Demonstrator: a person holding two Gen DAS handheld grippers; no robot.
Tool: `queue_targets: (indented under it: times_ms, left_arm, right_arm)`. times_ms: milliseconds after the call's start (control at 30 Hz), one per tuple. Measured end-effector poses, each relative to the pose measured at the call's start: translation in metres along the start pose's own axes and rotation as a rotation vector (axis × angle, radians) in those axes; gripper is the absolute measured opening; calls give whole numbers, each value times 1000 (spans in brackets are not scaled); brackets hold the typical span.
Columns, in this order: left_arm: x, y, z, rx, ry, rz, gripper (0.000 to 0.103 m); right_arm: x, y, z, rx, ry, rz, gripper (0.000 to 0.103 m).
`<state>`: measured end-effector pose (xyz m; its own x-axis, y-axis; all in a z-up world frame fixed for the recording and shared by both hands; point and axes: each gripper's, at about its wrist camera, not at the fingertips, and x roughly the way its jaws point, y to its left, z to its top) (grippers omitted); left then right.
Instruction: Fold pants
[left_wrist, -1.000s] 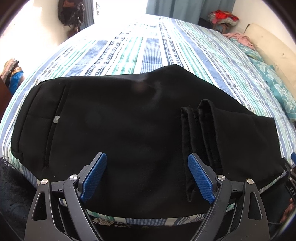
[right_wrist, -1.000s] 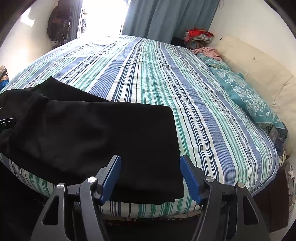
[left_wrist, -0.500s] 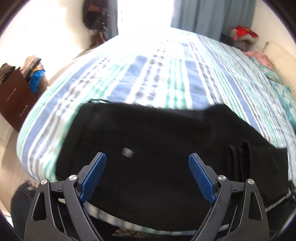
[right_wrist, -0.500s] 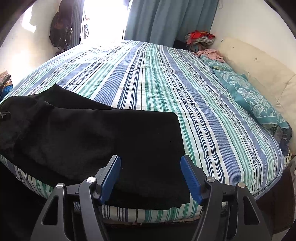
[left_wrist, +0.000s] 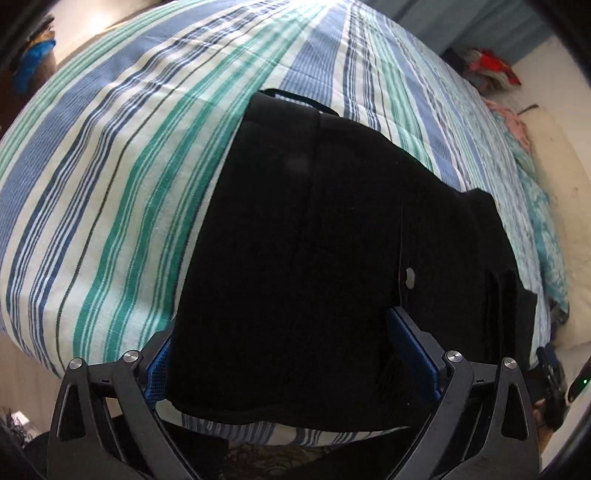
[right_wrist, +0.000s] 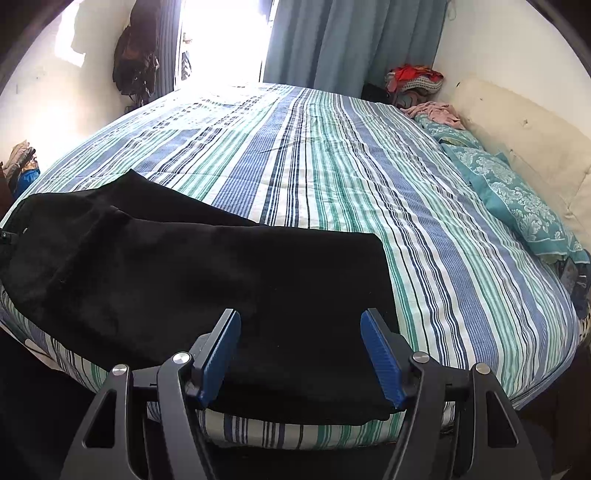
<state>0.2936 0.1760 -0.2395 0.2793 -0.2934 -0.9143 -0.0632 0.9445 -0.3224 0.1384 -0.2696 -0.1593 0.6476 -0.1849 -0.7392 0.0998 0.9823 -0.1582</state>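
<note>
Two grippers are working one pair of black pants (right_wrist: 207, 280), which is lying along the near edge of the striped bed (right_wrist: 332, 155).

Left gripper (left_wrist: 291, 363): jaws standing wide apart, nothing pinched. The waistband end of the pants (left_wrist: 314, 258) is sitting between the pads and running away toward 12 o'clock. Cloth is overlapping the left pad (left_wrist: 157, 373), so contact there is uncertain. A pale button (left_wrist: 409, 275) is showing at about 1 o'clock from the jaws.

Right gripper (right_wrist: 301, 356): jaws also apart, empty, hovering over the other end of the pants. In this view the long axis is running from 9 o'clock toward the jaws, with the square end just past the right pad (right_wrist: 382, 360) at 3 o'clock.

Judgement: each gripper is nearest its own end, so the next fold is likely turning on bringing one end along that axis onto the other.
</note>
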Motion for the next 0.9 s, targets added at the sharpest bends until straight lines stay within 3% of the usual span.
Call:
queue_targets:
  times_ms: [33,133,167,267,367,500,633,767,900]
  left_arm:
    - [-2,-2,0,-5,0,11,95]
    - [-11,-2,-1,-25,-13,16,62]
    - [-18,-2,-2,-29,-26,57,37]
    - [-40,-13,-4,-86,-49,81,21]
    - [-68,-32,-4,-128,-90,60,20]
    - [-108,-69,1,-155,-134,-79,19]
    - [-130,-147,4,-69,-162,-191,17]
    - [-122,-231,0,51,-146,-261,15]
    - [-79,-316,-13,175,-72,-279,13]
  right_arm:
    - [0,1,0,-2,-2,2,68]
    - [-2,1,1,5,-10,12,68]
    - [-2,0,1,11,-13,16,68]
    - [0,-6,0,41,-6,33,68]
    - [1,-16,0,88,-3,58,68]
    - [1,-34,-3,164,-2,86,68]
    - [5,-55,-7,260,13,117,68]
    - [7,-81,-13,372,18,134,68]
    - [1,-107,-20,467,-9,116,68]
